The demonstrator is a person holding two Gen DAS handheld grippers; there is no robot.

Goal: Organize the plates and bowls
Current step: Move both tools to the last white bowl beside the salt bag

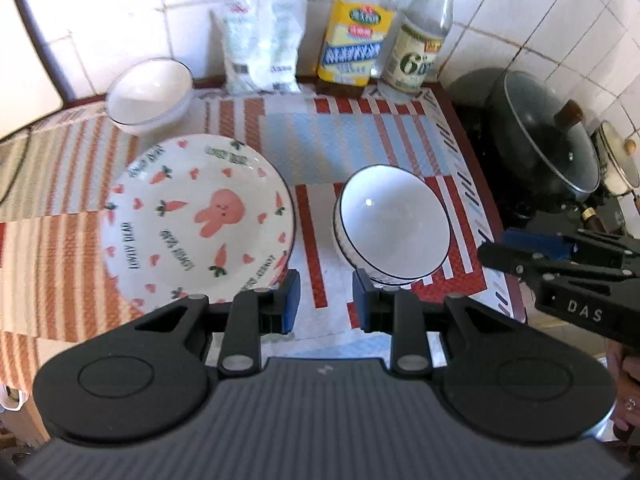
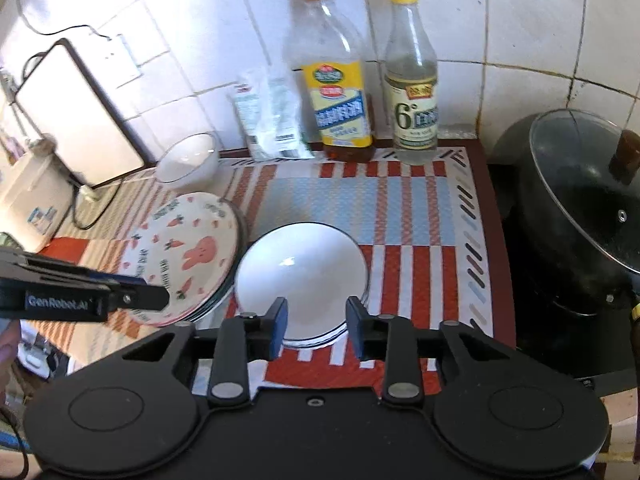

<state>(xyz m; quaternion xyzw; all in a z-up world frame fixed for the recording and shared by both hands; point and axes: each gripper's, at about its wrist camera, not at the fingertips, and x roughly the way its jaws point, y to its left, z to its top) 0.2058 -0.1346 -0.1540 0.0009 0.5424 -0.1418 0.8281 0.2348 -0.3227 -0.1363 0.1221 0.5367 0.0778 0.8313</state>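
A stack of plates, the top one [image 1: 200, 216] [image 2: 188, 256] white with a pink bunny and carrots, lies on the striped mat. To its right stand nested white bowls with a thin blue rim [image 1: 394, 224] [image 2: 300, 272]. A further white bowl [image 1: 150, 94] [image 2: 188, 158] stands at the back left by the wall. My left gripper [image 1: 326, 300] hovers open above the mat, between the plates and the bowls, with nothing in it. My right gripper [image 2: 317, 320] hangs open over the near rim of the blue-rimmed bowls, its pads apart from them. Each gripper shows in the other's view [image 1: 520, 256] [image 2: 140, 296].
Two bottles [image 2: 340, 80] [image 2: 412, 80] and a white bag [image 2: 272, 120] line the tiled back wall. A black pot with a glass lid [image 2: 580, 208] sits on the stove to the right of the mat. A white board [image 2: 76, 116], a cable and a white appliance [image 2: 32, 204] stand at the left.
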